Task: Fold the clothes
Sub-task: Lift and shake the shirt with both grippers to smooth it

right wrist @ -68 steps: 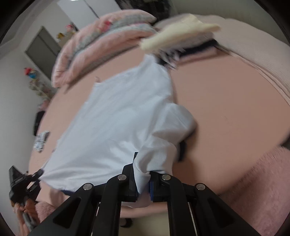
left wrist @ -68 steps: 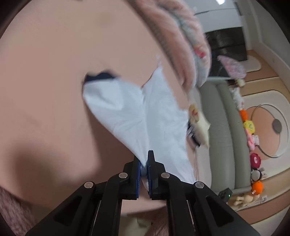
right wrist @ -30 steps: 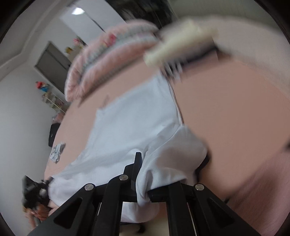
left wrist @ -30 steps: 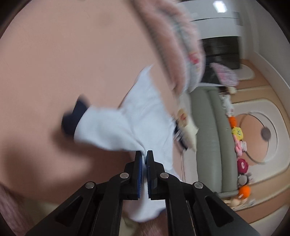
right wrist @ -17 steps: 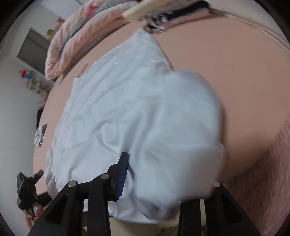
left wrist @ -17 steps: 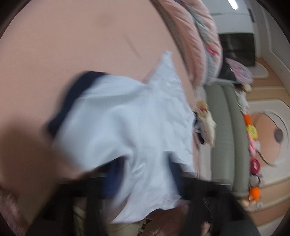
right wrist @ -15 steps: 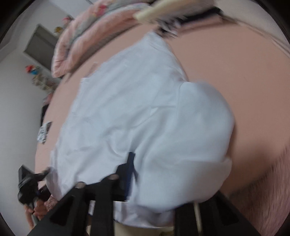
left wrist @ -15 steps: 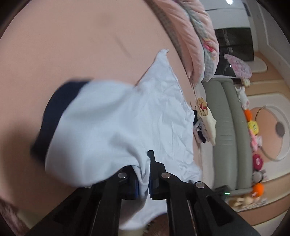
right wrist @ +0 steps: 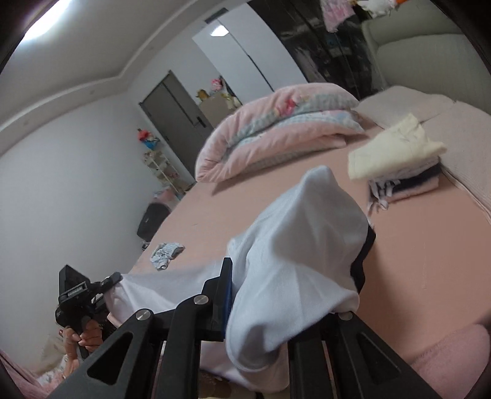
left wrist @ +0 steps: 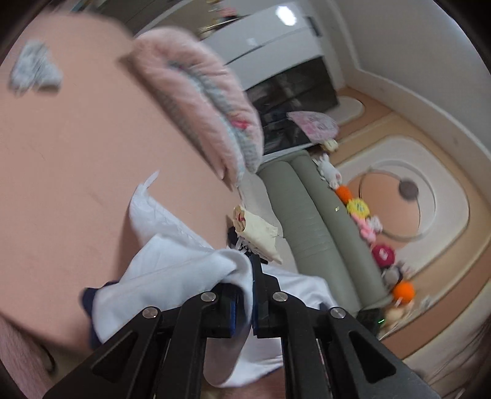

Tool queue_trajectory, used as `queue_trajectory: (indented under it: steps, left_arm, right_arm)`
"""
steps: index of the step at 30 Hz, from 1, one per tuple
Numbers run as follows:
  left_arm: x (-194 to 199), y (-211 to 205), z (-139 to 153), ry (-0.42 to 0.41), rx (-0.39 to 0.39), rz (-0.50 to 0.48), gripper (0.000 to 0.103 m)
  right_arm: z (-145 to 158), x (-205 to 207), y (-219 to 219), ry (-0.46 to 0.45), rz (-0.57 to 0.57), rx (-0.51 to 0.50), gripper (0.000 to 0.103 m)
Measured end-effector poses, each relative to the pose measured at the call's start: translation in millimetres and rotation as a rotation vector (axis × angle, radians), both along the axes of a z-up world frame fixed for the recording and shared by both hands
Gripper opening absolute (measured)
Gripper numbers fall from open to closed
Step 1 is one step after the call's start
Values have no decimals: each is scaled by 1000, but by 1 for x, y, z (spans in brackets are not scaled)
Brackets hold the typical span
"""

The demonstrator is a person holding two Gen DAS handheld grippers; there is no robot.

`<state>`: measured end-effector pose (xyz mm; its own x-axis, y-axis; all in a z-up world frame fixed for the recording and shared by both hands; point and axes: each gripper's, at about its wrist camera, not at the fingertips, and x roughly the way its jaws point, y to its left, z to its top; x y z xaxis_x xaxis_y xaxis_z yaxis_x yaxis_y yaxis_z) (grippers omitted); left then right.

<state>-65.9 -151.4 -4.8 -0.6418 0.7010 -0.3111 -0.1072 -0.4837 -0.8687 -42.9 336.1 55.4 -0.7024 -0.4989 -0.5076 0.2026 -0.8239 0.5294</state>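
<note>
A broad salmon-pink bed surface point(right wrist: 429, 245) fills the room's middle. At its head lies a rolled pink quilt with pale blue checked lining point(right wrist: 285, 122); just beside the quilt, a stack of folded cream, navy and pink clothes point(right wrist: 399, 165) rests on the bed. Beyond the bed's far edge stand plain white walls point(right wrist: 76, 159), a dark grey door point(right wrist: 175, 104) and a white shelf rack holding small toys point(right wrist: 161, 165). A bright ceiling light point(right wrist: 43, 27) glows above. Alongside the bed runs a grey-green padded bench point(left wrist: 316, 227) lined with colourful plush toys point(left wrist: 357, 208).

Both wrist cams close over shirt point(left wrist: 172, 276), facing bed point(right wrist: 429, 245).
</note>
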Motion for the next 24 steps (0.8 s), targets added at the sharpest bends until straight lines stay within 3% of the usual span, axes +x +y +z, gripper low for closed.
queue_trajectory:
  steps: [4, 5, 7, 9, 11, 15, 18, 21, 24]
  left_arm:
    - [-77, 6, -70, -201, -50, -48, 5]
    - [-102, 9, -67, -203, -91, -67, 5]
    - [-152, 17, -53, -194, -192, -98, 4]
    - [-193, 19, -4, -103, -214, -82, 4]
    - [-212, 17, 79, 81, -202, -43, 4]
    - [-192, 1, 223, 372, -174, 39, 4]
    - [-158, -15, 272, 477, -186, 81, 4]
    - [-125, -37, 261, 459, -157, 118, 4]
    - [-99, -62, 205, 358, -125, 141, 4]
  right_arm:
    - [-58, -67, 4, -213, -11, 63, 12]
    - [-72, -93, 2, -260, 1, 95, 12]
    - [-62, -144, -11, -254, 26, 159, 12]
    - [-31, -191, -26, -202, 47, 202, 12]
    - [31, -225, -39, -96, 52, 197, 12]
    - [177, -229, -52, 222, 40, 175, 12]
    - [239, -204, -48, 358, 50, 113, 12]
    - [240, -182, -38, 353, 58, 56, 12]
    - [187, -174, -32, 211, 60, 48, 13]
